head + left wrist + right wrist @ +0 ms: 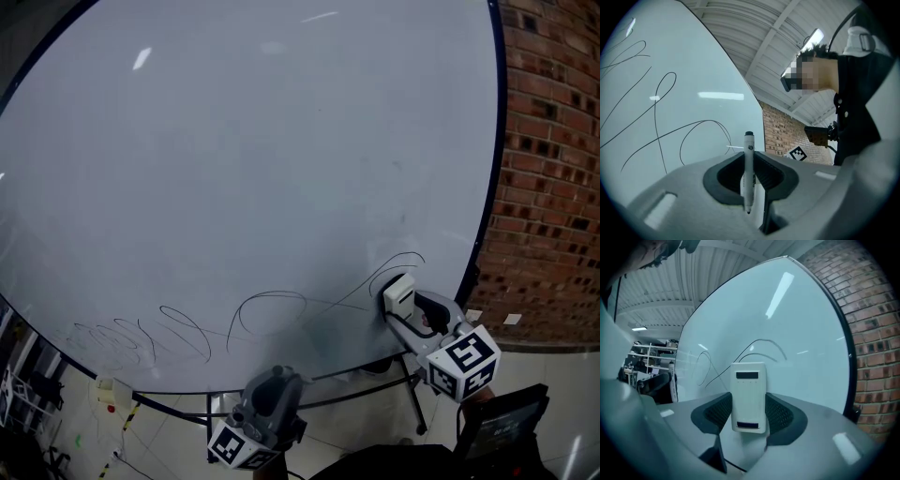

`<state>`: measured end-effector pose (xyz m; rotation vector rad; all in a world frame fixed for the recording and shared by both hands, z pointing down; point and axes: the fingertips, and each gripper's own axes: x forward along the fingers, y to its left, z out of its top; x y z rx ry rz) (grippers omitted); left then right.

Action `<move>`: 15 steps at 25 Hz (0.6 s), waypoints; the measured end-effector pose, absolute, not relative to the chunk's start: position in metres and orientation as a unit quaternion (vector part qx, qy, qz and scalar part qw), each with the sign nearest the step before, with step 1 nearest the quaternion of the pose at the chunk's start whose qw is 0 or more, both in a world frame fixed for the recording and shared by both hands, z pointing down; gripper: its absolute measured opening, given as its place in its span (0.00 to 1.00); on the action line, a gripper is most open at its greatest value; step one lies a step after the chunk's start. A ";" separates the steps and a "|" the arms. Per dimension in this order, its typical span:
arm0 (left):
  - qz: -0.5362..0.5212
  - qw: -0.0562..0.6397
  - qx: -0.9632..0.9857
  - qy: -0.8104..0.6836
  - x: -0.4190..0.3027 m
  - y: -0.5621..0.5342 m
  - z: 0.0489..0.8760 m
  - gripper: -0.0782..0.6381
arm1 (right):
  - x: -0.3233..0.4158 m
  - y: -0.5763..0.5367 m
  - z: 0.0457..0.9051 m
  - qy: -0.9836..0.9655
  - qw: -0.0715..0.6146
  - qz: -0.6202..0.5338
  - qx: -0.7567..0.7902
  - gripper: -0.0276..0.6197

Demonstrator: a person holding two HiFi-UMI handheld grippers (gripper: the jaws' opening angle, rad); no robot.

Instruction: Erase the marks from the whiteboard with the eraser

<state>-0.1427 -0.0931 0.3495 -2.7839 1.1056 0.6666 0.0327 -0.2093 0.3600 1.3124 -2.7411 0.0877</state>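
Observation:
A large whiteboard (244, 141) fills the head view, with thin black looping marks (267, 309) along its lower part. My right gripper (401, 302) is shut on a white eraser (748, 397), which is held against the board's lower right, beside the rightmost loops (761, 345). Below the board's bottom edge, my left gripper (275, 382) is shut on a thin white marker (748, 171) with a dark cap that stands upright between the jaws. More black loops (656, 117) show in the left gripper view.
A red brick wall (553, 159) stands right of the board. The board's dark stand legs (412, 394) reach down to a pale floor. Shelves and clutter (647, 362) lie far left in the right gripper view. A person in dark clothing (855, 103) is behind the left gripper.

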 end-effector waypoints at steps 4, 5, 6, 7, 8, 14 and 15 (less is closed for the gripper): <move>0.221 0.045 -0.907 0.355 -0.137 -0.093 0.343 0.19 | 0.096 -0.223 0.317 -0.875 -0.014 0.033 0.483 0.39; 0.219 0.047 -0.907 0.355 -0.137 -0.094 0.344 0.19 | 0.113 -0.226 0.307 -0.866 -0.028 0.032 0.498 0.39; 0.218 0.048 -0.907 0.356 -0.137 -0.094 0.344 0.19 | 0.127 -0.229 0.300 -0.858 -0.039 0.029 0.512 0.39; 0.218 0.048 -0.908 0.356 -0.136 -0.094 0.344 0.19 | 0.138 -0.230 0.294 -0.852 -0.047 0.027 0.521 0.39; 0.219 0.048 -0.907 0.355 -0.136 -0.094 0.344 0.19 | 0.145 -0.231 0.290 -0.848 -0.050 0.024 0.526 0.39; 0.219 0.042 -0.906 0.360 -0.139 -0.096 0.345 0.19 | 0.147 -0.232 0.288 -0.840 -0.058 0.018 0.539 0.39; 0.216 0.042 -0.906 0.362 -0.140 -0.096 0.347 0.19 | 0.146 -0.232 0.288 -0.838 -0.057 0.015 0.543 0.39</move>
